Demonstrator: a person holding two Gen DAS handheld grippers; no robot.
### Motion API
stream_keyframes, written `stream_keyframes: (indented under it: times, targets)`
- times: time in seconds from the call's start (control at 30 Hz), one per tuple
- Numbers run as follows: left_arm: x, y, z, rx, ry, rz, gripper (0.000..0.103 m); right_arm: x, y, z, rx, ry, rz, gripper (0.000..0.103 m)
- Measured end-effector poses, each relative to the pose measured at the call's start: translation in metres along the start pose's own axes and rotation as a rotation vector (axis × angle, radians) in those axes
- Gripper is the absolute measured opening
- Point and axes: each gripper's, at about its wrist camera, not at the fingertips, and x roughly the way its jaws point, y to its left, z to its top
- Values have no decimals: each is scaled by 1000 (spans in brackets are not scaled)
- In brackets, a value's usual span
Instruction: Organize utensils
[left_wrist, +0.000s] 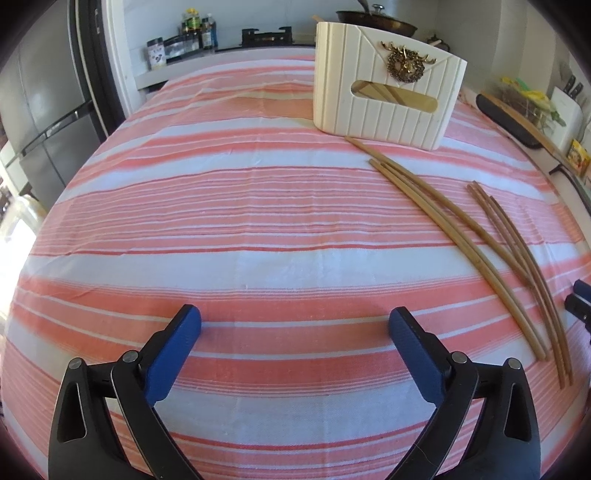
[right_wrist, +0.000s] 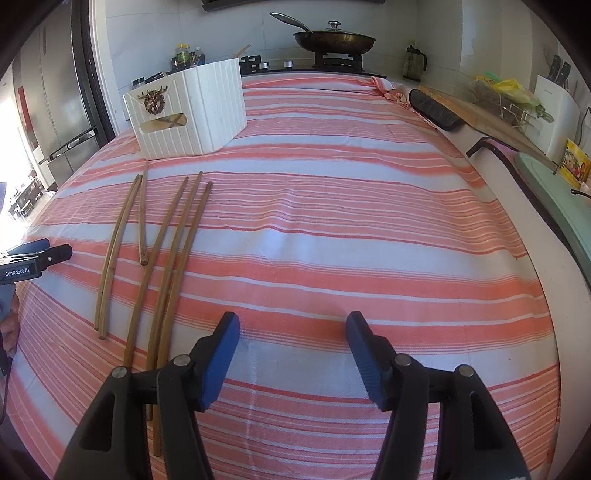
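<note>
Here, slim wooden chopsticks (right_wrist: 162, 254), ribbed white holder (right_wrist: 192, 110)

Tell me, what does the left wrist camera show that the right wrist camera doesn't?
Only the left wrist view shows the left gripper head on, its blue pads spread wide over bare cloth, with the holder's badge side facing it squarely.

Only the right wrist view shows the right gripper head on, also open and empty, plus the black press pot by the stove and the pale green board at the right edge.

Both show the striped tablecloth, the white holder, six loose chopsticks on the cloth, the lidded pan and the knife block.
</note>
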Motion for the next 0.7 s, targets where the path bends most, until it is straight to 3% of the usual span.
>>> stream_keyframes:
  times: [0.7]
  targets:
    - [0, 0, 0, 2, 3, 5, 103, 1, 3, -1, -7, 2, -4, 63]
